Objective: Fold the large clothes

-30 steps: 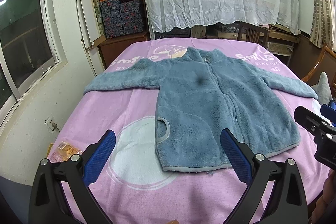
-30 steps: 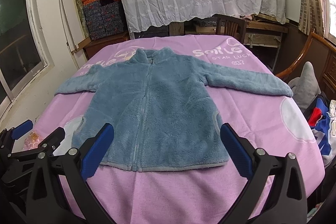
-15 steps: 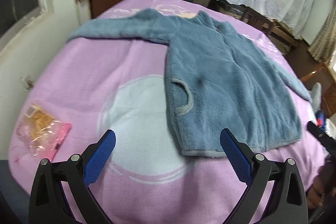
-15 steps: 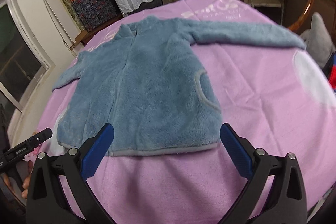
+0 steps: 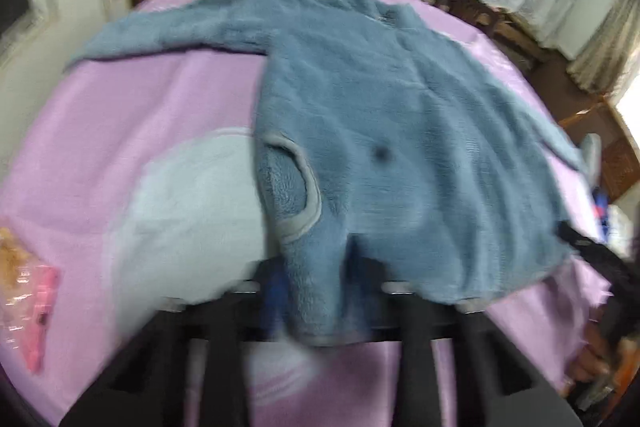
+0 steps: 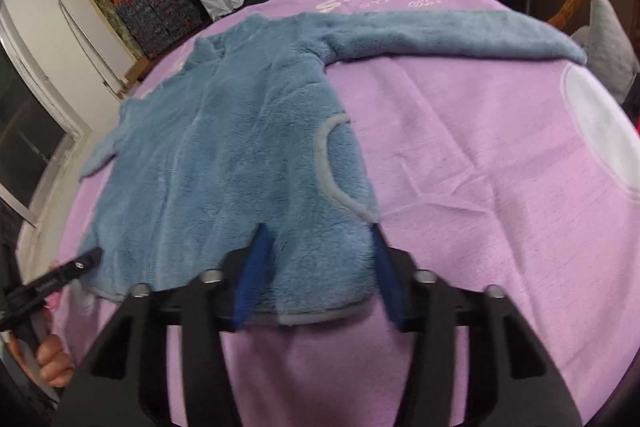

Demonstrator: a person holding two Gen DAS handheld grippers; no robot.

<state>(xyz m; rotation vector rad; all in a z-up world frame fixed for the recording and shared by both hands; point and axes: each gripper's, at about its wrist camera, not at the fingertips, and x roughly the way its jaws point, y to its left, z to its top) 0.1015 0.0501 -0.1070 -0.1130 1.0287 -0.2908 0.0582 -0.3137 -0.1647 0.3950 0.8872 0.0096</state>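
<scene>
- The left gripper (image 5: 320, 291), black-framed with blue-padded fingers (image 5: 276, 291), sits low at the near hem of the blue fleece jacket (image 5: 400, 147); its fingers stand close together on either side of a bunched fold of fleece, motion-blurred.
- The right gripper (image 6: 320, 259), of the same build, has its blue fingers (image 6: 252, 275) partly drawn in, straddling the jacket's other hem corner, fleece between them.
- A hand (image 6: 52, 363) grips the left gripper's handle, seen at the lower left of the right wrist view.
- Another hand (image 5: 588, 363) shows blurred at the right edge of the left wrist view.
</scene>
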